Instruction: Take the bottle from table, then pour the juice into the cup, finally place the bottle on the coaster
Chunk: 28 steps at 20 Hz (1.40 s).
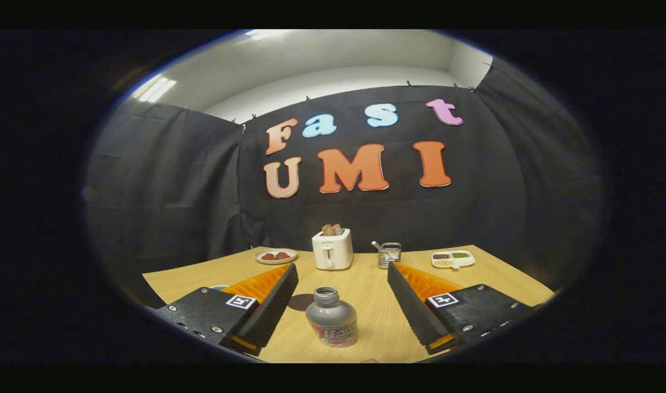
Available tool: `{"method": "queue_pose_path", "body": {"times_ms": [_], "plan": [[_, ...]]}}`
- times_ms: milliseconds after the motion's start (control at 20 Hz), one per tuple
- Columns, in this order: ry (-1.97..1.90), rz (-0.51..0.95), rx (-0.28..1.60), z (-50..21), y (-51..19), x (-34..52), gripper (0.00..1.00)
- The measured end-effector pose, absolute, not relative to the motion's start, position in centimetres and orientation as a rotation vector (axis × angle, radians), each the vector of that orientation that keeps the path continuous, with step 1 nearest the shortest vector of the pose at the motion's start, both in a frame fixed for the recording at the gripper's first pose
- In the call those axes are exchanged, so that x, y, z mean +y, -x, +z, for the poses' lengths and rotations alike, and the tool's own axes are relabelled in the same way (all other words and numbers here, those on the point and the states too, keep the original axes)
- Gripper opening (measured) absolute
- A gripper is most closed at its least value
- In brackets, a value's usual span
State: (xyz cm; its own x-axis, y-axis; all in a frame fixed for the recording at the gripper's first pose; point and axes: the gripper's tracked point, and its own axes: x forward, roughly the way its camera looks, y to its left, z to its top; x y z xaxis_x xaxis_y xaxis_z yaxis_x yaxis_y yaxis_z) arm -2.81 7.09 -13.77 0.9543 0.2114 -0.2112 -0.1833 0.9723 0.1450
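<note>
The claw point(342, 297) is held wide open with nothing gripped, the uncapped bottle point(331, 317) being seen upright between its fingers, untouched, and a toaster point(332, 249) beyond them.

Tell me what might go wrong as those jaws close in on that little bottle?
The bottle stands upright with no cap, between the open gripper, untouched. An off-centre squeeze could tip it and spill juice on the table. Its rounded body might also slip when lifted.
</note>
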Motion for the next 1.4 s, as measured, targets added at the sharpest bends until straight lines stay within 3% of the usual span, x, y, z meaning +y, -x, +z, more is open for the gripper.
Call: {"method": "queue_pose_path", "body": {"times_ms": [400,1100,1300,1400], "plan": [[-0.149,0.242,0.314,-18.8,3.9,9.2,0.98],[-0.159,0.182,0.490,-27.2,5.1,9.4,0.98],[-0.140,0.160,0.516,-28.6,5.5,9.1,0.97],[-0.132,0.155,0.529,-29.3,5.6,9.0,0.90]]}}
